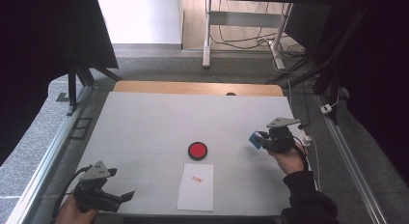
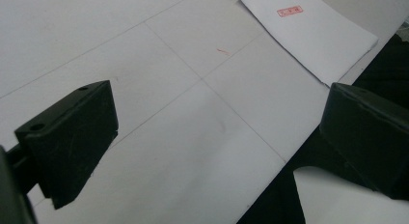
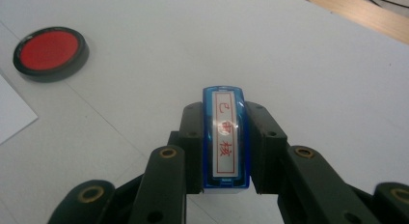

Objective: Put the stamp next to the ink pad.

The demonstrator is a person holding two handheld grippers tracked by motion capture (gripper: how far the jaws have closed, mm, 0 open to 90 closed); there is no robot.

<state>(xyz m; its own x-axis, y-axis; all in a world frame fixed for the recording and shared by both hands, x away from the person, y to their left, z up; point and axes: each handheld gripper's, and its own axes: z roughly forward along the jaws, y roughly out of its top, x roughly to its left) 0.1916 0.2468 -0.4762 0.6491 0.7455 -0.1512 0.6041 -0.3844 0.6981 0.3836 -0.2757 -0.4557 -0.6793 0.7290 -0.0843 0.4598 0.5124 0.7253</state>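
I am holding my right tool [image 1: 259, 138] closed on a blue stamp [image 3: 225, 136], and its two black jaws are pressing flat against the stamp's long sides. In the right gripper view the stamp is sitting upright between the jaws, its white label with red characters facing the camera. Taking the red ink pad [image 1: 197, 150] as my landmark, the stamp is hanging above the surface [image 1: 159, 118] well to the right of the pad and a little farther from me; whether it is touching the surface I cannot tell. In the right gripper view the pad [image 3: 50, 52] is lying up and to the left of the stamp, well apart from it.

I am keeping my left tool [image 1: 126, 197] wide open with nothing between its jaws; it is sitting low at the near left corner, well to the left of the pad and nearer to me. The sheet of paper [image 1: 196, 186] with a small red mark is lying just on my side of the pad, and the left gripper view is showing it [image 2: 308, 35] beyond the open jaws.
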